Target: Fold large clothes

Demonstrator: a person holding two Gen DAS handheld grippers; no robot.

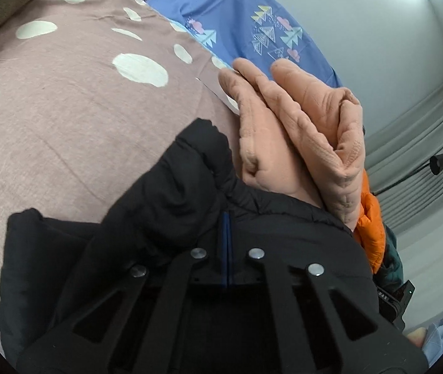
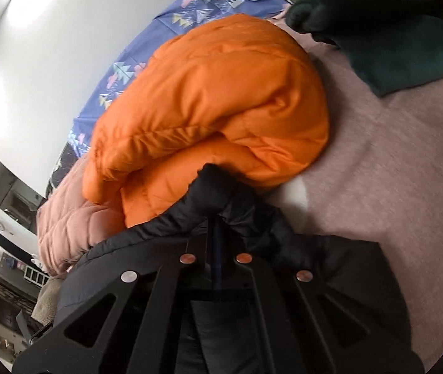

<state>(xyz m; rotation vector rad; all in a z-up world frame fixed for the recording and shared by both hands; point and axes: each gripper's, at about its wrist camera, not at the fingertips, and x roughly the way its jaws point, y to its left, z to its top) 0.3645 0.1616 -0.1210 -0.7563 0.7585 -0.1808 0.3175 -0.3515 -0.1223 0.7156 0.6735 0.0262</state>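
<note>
A black puffer jacket [image 1: 171, 212] lies bunched on the pink dotted bedspread [image 1: 65, 109]. My left gripper [image 1: 226, 218] is shut on a fold of the jacket, its blue pads pressed together with the fabric humped over the tips. My right gripper [image 2: 216, 218] is shut on another edge of the same black jacket [image 2: 237, 215], which drapes over its fingers. A folded peach quilted garment [image 1: 299, 131] and a folded orange puffer jacket [image 2: 215, 103] lie just beyond the gripped edges.
A blue sheet with triangle prints [image 1: 252, 15] lies along the wall side of the bed. A dark green garment [image 2: 393, 31] lies on the bedspread at the right. An olive blanket [image 1: 0, 3] sits at the far left. Grey curtains [image 1: 424, 155] hang beyond the bed.
</note>
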